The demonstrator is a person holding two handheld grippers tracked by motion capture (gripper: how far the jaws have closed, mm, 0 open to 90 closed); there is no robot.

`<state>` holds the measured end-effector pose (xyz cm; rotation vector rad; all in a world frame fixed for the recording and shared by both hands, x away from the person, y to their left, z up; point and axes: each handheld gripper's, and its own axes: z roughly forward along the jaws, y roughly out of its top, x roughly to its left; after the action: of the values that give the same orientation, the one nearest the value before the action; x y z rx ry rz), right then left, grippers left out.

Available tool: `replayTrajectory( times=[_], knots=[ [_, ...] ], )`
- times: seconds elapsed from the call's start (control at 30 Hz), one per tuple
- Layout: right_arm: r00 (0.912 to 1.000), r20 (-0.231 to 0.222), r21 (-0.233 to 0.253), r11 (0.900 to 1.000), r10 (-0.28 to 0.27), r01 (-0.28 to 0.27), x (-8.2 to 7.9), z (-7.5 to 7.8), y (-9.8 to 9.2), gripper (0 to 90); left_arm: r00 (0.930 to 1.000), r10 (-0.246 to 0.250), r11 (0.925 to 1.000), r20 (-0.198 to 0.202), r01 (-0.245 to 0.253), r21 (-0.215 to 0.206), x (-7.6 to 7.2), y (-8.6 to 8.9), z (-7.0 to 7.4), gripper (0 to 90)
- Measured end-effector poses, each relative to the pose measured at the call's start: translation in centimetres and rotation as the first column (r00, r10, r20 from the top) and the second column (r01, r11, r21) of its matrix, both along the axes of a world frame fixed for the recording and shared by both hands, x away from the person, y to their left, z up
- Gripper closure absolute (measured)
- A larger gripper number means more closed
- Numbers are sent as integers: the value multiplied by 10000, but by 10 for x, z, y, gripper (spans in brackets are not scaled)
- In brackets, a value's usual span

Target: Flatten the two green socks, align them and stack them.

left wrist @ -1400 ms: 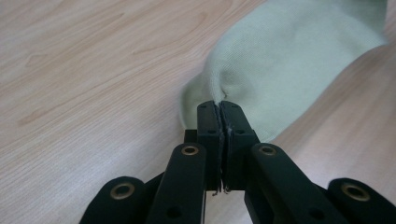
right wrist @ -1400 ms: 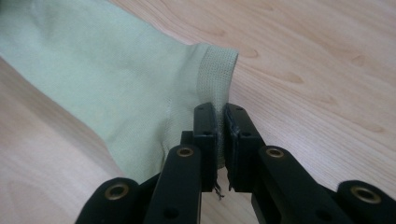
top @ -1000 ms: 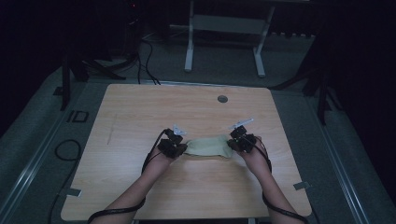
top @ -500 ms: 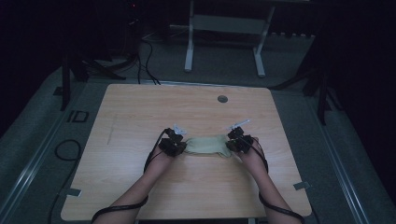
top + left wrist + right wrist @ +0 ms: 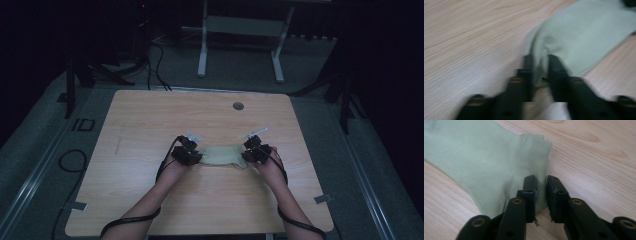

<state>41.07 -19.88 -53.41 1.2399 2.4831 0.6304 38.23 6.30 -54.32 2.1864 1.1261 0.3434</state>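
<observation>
Motion blur smears the left tool [image 5: 540, 68] and the pale green sock [image 5: 584, 37] pinched between its jaws, whose far end runs off the top right edge, while beside the right tool [image 5: 540, 185] the sock's length leaves the upper left edge

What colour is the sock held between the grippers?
Pale green sock, plain knit; clearest in the right gripper view.

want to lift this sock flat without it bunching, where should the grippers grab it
Grip the sock at its two short ends, one gripper from each side. It lies flat and lengthwise between them; the right gripper pinches the ribbed cuff edge, the left gripper the opposite end.
</observation>
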Motion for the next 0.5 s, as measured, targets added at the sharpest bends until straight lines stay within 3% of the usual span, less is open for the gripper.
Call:
replayTrajectory(
  times=[0.1,0.2,0.23,0.33,0.5],
  knots=[
    [9995,296,84,10000,-50,47,-4,10,-1,748,9989,-63,10000,464,64,-10,-5,-3,13,593],
    [9982,601,421,9991,-56,30,-7,20,-1,748,9957,-289,9996,880,286,51,-10,-13,23,671],
    [9975,713,696,9976,-22,-28,-10,25,2,749,9955,-392,9992,865,387,79,-10,-16,24,748],
    [9975,662,934,9952,242,-303,-13,25,11,810,9951,-696,9973,706,679,270,-8,-28,18,855],
    [9983,300,882,9948,492,-517,-12,11,24,841,9983,-541,9985,229,538,126,0,-35,0,867]
  ],
)
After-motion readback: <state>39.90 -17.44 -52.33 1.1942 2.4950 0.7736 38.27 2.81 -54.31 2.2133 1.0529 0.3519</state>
